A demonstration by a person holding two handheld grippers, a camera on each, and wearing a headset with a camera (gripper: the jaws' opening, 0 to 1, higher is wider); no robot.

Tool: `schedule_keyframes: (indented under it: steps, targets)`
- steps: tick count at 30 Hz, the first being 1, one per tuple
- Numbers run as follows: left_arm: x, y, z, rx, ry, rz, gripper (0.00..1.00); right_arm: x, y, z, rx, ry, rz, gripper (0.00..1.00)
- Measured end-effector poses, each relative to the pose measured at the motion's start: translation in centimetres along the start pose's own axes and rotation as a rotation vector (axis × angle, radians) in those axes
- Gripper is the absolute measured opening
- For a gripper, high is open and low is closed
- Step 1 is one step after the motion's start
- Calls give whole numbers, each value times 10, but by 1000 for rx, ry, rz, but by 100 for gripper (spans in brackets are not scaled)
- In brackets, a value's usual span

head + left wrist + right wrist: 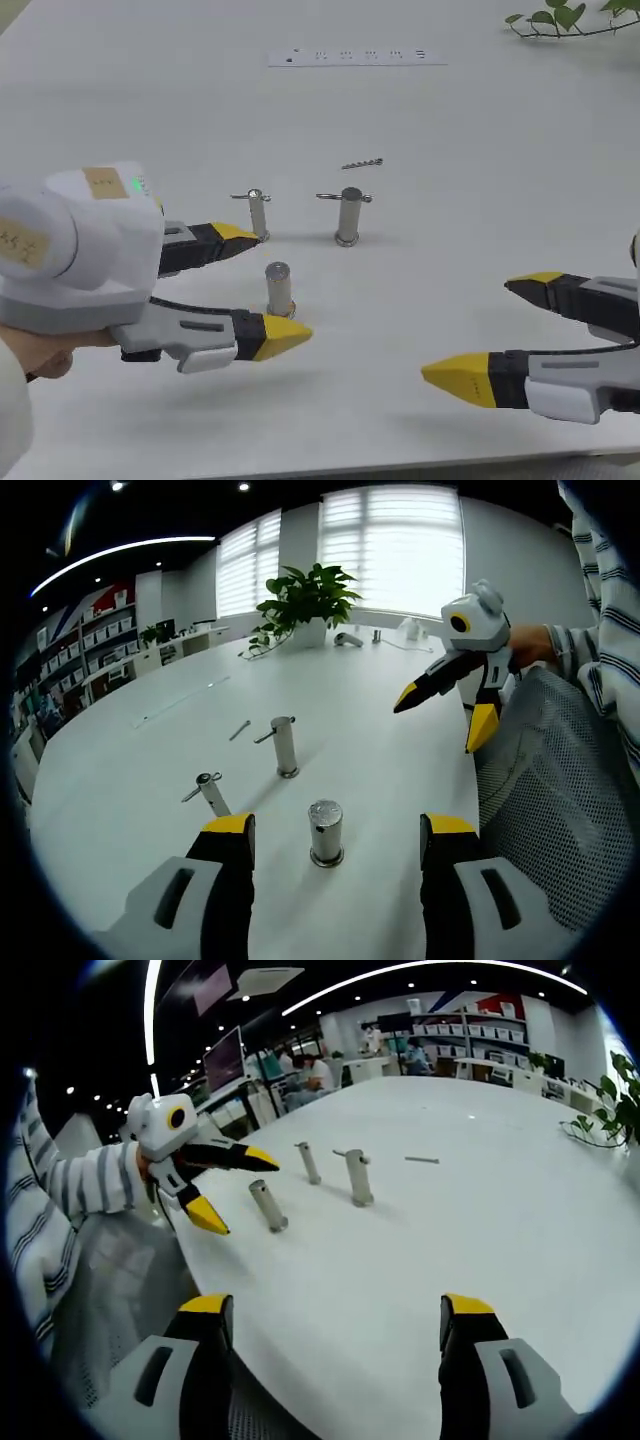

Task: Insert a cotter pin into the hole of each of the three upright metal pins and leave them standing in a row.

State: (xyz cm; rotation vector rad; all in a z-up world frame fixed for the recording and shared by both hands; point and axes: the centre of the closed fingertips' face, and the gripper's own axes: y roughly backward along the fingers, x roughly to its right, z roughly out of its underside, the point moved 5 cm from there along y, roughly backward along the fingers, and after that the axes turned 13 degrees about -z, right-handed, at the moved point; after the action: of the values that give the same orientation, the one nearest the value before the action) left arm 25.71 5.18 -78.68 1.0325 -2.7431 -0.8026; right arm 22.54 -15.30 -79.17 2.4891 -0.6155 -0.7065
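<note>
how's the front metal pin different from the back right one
The front metal pin has no cotter pin; the back right metal pin has a cotter pin through its top. The front metal pin stands between the left gripper's open jaws; the back right metal pin stands clear. Both are upright, silver cylinders.

white table point(480, 110) | potted plant point(305, 595) | blinded windows point(390, 540) | shelving point(480, 1020) | ceiling strip-light point(110, 552)

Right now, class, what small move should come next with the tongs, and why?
Probably close the left tongs on the nearest metal pin to steady it. It stands between their open jaws and has no cotter pin, whereas the back left pin and back right pin each carry one. A loose cotter pin lies beyond them for the open right tongs to fetch.
</note>
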Motion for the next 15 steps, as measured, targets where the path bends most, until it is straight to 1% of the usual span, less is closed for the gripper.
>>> schedule_keyframes:
  steps: [2,5,8,9,10,11,12,13,15]
  targets:
    - [0,2,1,-9,3,-10,75,0,1,-1,9,-9,-5,86]
    - [1,5,3,-20,19,-10,81,1,2,-2,16,-13,-5,86]
    - [2,8,5,-24,35,-9,93,2,3,-4,13,-7,-5,86]
    - [2,9,5,-14,47,-15,99,2,4,-5,13,-6,-5,86]
    - [3,9,6,-17,58,-13,99,3,4,-5,9,-5,-5,86]
    - [4,10,7,-26,75,-13,97,4,5,-6,-3,3,-5,86]
    - [3,11,8,-35,59,-28,96,6,6,-7,-15,11,-1,86]
    - [0,12,7,-30,37,-62,96,8,7,-8,-33,26,6,86]
    - [2,14,5,-31,47,-52,97,11,8,-10,-47,36,4,86]
